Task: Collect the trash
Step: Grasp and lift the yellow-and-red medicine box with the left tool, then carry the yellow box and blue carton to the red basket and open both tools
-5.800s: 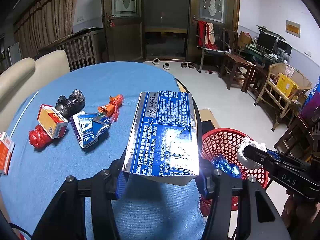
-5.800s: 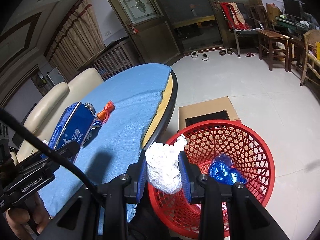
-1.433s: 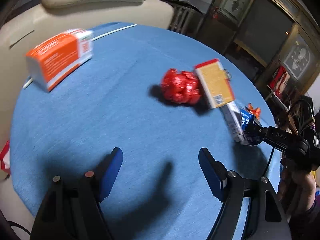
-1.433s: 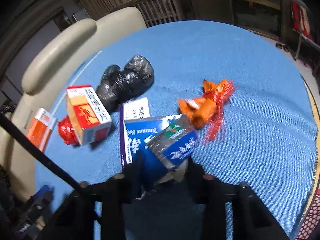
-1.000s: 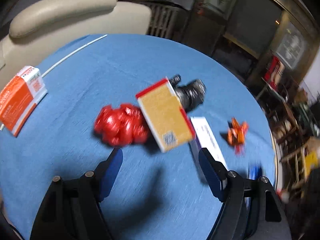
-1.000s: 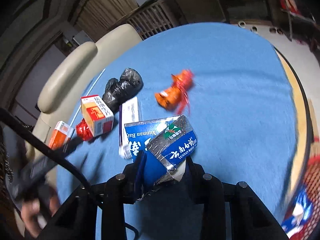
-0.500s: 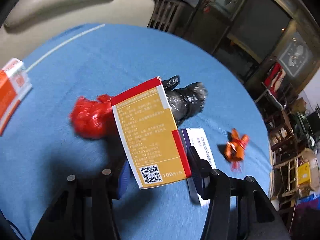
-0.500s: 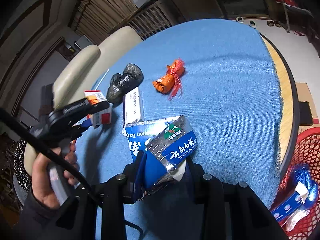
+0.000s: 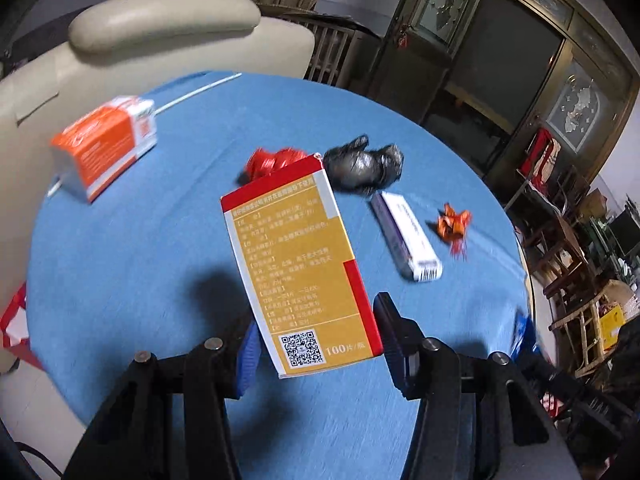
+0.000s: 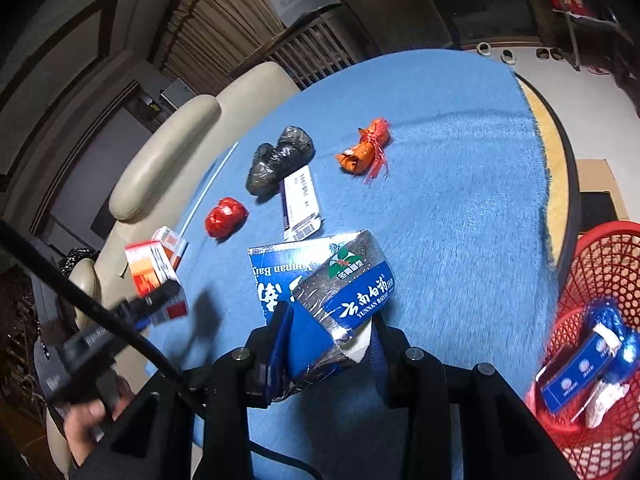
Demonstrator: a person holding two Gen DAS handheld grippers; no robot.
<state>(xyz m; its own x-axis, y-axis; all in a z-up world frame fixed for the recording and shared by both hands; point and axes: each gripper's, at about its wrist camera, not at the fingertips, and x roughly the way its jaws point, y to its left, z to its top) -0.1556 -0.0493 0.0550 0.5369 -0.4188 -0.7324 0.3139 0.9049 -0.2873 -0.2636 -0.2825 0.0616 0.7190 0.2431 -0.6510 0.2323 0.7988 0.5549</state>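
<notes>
Red basket [image 10: 600, 264] appears only in right view, seemingly holding trash.

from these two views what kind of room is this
Most likely a home living or dining room: a round table under a blue cloth, a cream sofa beside it, and dark wooden doors with etched glass behind.

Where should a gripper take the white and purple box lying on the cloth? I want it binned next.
Judging by its pose, grip the white and purple box across its narrow width at mid-length, coming from above. It lies flat, long and thin, with the black bag touching its far end, so mid-length looks clearest.
</notes>
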